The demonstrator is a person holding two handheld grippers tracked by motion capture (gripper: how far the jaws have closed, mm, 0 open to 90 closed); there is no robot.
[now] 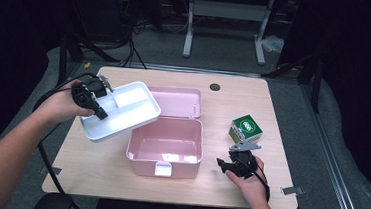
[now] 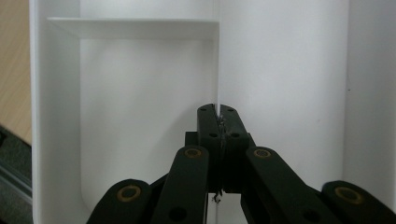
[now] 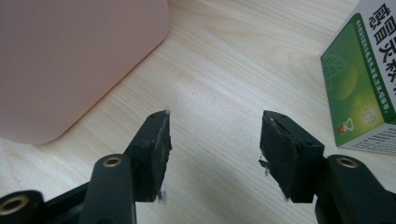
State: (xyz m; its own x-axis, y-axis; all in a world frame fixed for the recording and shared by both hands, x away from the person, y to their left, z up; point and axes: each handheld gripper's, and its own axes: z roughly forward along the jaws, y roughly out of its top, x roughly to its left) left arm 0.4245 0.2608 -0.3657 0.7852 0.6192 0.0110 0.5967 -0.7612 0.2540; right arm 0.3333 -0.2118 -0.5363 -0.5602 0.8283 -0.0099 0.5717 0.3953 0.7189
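Pinching the white divided tray [image 1: 123, 110] by its thin partition, your left gripper [image 1: 94, 105] carries light, stiff plastic at ten o'clock; your right gripper [image 1: 233, 164] rests released.

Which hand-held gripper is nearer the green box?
Right. The right hand-held gripper sits open on the table just below the green box; the left hand-held gripper, across the pink case, is clamped on the white tray.

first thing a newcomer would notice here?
The white divided tray, held in the air at the table's left over the open pink box, the left gripper pinching its thin divider wall. Next, the green-and-white carton at right, just beyond the right gripper, whose jaws stand open.
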